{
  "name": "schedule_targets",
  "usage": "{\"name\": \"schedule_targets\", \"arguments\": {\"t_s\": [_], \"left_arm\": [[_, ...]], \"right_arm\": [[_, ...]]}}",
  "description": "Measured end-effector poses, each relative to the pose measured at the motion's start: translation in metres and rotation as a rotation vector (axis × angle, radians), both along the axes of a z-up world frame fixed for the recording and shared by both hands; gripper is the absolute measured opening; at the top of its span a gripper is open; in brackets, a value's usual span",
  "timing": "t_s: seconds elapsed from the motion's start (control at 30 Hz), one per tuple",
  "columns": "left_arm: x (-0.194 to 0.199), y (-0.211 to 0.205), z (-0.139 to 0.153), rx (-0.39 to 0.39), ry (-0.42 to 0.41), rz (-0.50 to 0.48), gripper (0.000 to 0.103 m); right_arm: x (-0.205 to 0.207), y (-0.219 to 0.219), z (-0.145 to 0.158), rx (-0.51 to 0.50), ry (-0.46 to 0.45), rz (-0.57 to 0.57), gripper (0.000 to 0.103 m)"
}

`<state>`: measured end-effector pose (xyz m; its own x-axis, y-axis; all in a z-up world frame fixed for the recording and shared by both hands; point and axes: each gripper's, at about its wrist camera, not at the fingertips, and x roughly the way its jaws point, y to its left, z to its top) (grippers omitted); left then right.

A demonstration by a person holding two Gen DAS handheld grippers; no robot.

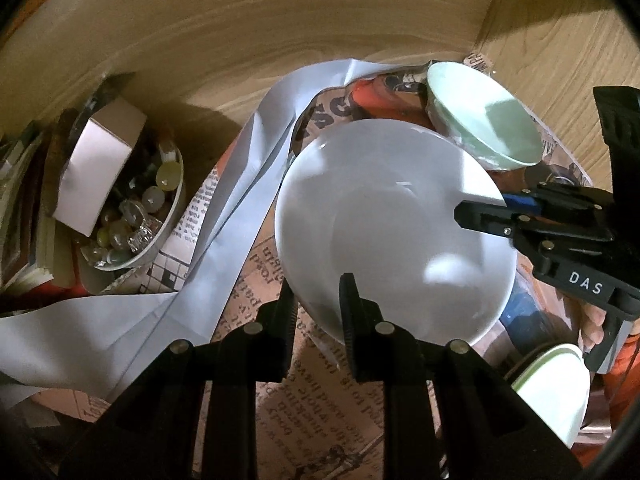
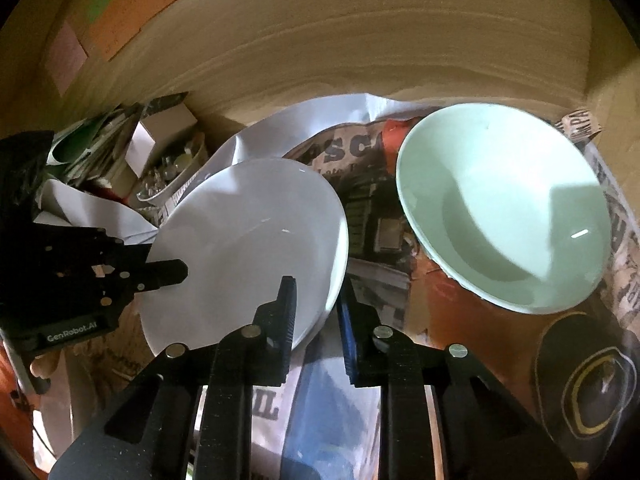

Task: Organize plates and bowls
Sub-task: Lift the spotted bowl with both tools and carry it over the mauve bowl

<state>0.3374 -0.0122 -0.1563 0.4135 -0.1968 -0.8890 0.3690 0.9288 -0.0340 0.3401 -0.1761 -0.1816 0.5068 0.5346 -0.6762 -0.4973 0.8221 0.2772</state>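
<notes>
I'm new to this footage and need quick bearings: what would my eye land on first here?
First, the white plate at centre, tilted above the newspaper-covered surface, with the left gripper shut on its near rim and the right gripper shut on the opposite edge. Next, the pale green bowl just beyond it, leaning on its side. At the far left sits a dish of glass marbles with a small box in it.

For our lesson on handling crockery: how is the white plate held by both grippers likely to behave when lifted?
The white plate looks like glazed ceramic, so probably stiff and breakable if dropped. Its glossy highlights suggest a slippery surface. The left gripper and right gripper each pinch only the rim, so it may tilt or slide out if one grip loosens.
</notes>
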Motion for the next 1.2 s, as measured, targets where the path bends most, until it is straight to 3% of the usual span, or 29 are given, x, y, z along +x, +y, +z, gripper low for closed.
{"name": "schedule_targets", "arguments": {"t_s": [0.2, 0.67, 1.2], "left_arm": [[-0.022, -0.003, 0.023, 0.022, -0.102, -0.001, 0.020], [-0.091, 0.036, 0.078, -0.094, -0.240, 0.064, 0.020], [-0.180, 0.067, 0.089, -0.138, -0.317, 0.143, 0.020]], "right_arm": [[-0.021, -0.008, 0.019, 0.021, -0.070, -0.015, 0.019], [-0.086, -0.004, 0.060, 0.080, -0.218, 0.000, 0.019], [-0.162, 0.019, 0.071, 0.121, -0.292, 0.079, 0.020]]}}
